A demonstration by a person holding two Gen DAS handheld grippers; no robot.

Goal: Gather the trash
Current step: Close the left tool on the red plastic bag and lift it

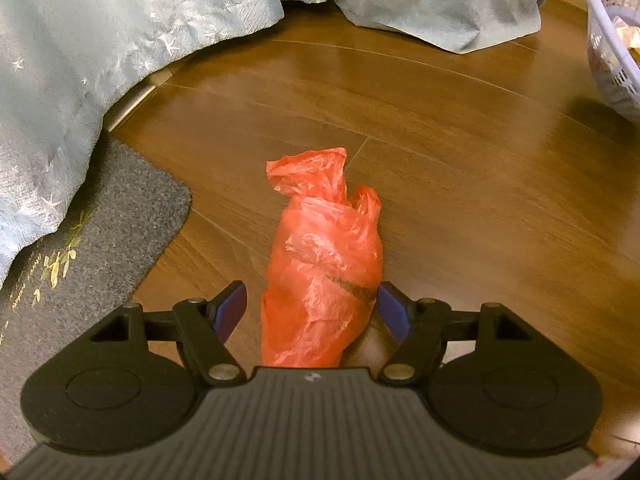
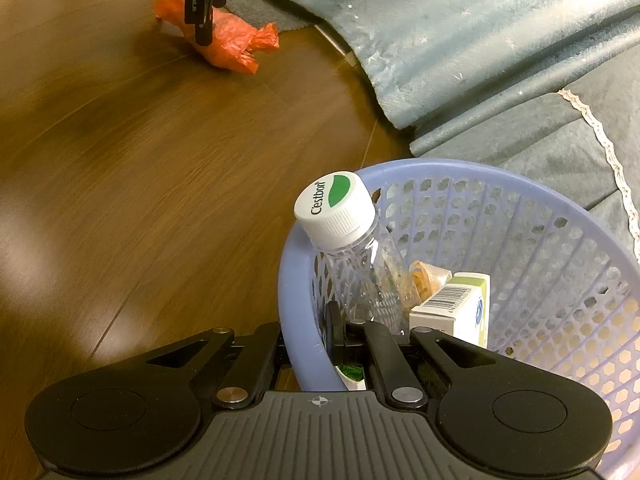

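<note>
A crumpled red plastic bag (image 1: 320, 264) lies on the wooden floor. My left gripper (image 1: 310, 296) is open and low over it. Its blue pads (image 1: 390, 310) stand on either side of the bag's near end, and the right pad touches the plastic. From the right wrist view, the left gripper (image 2: 202, 36) points down onto the same bag (image 2: 232, 40). My right gripper (image 2: 308, 332) is shut on the near rim of a lavender mesh basket (image 2: 296, 264). Inside the basket are a clear bottle with a white cap (image 2: 336, 208), a small carton (image 2: 456, 308) and a wrapper.
Pale blue drapes (image 1: 100, 48) hang down to the floor at the left and back. A grey mat (image 1: 100, 216) lies at the left beside the bag. The basket (image 1: 612, 60) sits at the far right edge of the left wrist view. Bare wooden floor (image 2: 140, 160) stretches between bag and basket.
</note>
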